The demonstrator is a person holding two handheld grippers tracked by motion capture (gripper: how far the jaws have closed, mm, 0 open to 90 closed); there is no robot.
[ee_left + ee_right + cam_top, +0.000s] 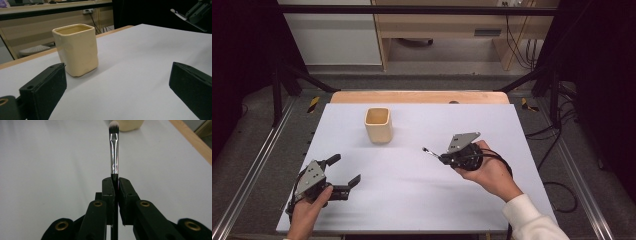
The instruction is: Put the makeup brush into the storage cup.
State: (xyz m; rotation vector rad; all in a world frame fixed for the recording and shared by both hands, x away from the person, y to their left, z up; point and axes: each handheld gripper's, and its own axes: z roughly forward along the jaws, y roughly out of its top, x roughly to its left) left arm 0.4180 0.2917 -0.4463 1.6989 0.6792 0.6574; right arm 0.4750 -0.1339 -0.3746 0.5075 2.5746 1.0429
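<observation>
The brush (114,150), a small make-up brush with a silver collar and a pale tip, is clamped between the jaws of the right gripper (443,158), which pinch its black handle so that the bristle end sticks straight out in front. In the high view the brush (430,151) juts toward the left, above the white sheet (412,200), right of the middle of the table. The left gripper view catches the brush tip (175,12) at its upper right, raised above the sheet.

The cup (378,125), cream and square-sided, stands upright on the far half of the sheet, left of centre, well apart from both grippers and back from the far edge. In the left gripper view the cup (76,50) is beyond the left jaw and clear of it.

The left gripper (346,172) rests near the front left corner of the sheet, its jaws wide apart with nothing between them.

Open room: the whole middle of the sheet between the two grippers is bare, as is the stretch between the brush tip and the cup. A strip of the wooden table (419,96) shows beyond the sheet's far edge. The right hand (489,172) is nearer the right edge than the front edge.

Count: one brush, one cup, two grippers, one sheet.
</observation>
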